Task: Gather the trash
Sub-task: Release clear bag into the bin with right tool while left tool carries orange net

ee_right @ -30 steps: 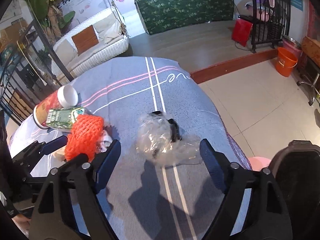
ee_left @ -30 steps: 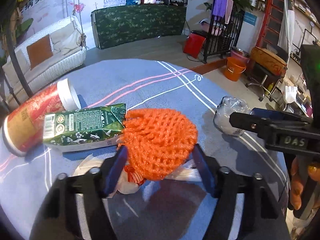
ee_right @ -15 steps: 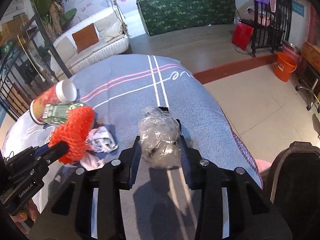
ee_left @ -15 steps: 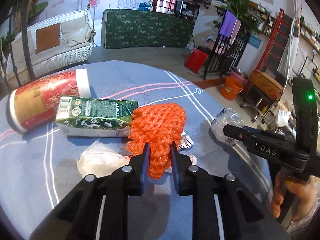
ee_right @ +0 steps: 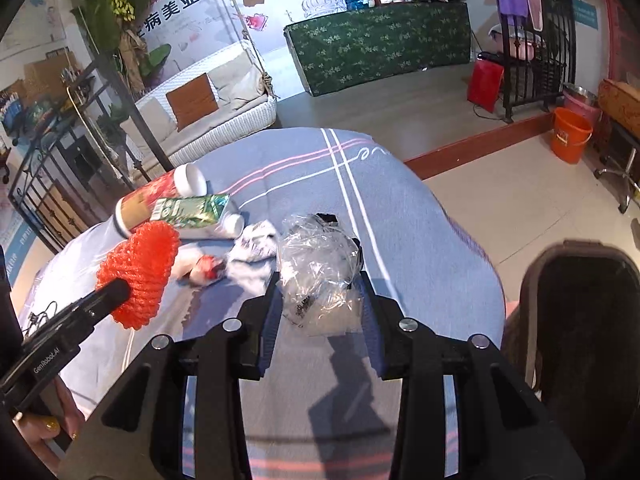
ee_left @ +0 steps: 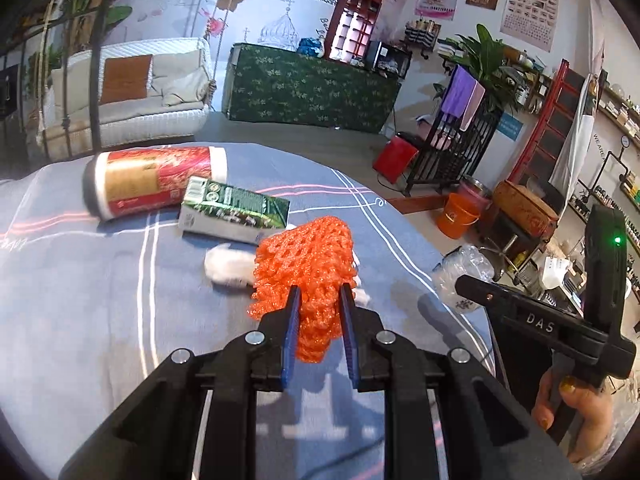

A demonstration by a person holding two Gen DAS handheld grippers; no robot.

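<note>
Left wrist view: an orange foam net [ee_left: 310, 276] is pinched between the closed-in jaws of the left gripper [ee_left: 318, 300], above the blue tablecloth [ee_left: 100, 300]. A green carton [ee_left: 234, 210] lies at ten o'clock from it. A crumpled clear plastic bag [ee_right: 318, 270] is clamped by the right gripper [ee_right: 320, 304], with a dark bin [ee_right: 580, 320] at three o'clock.

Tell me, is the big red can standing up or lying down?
Lying down. The red can rests on its side on the blue tablecloth, its white cap pointing sideways toward the green carton beside it.
</note>
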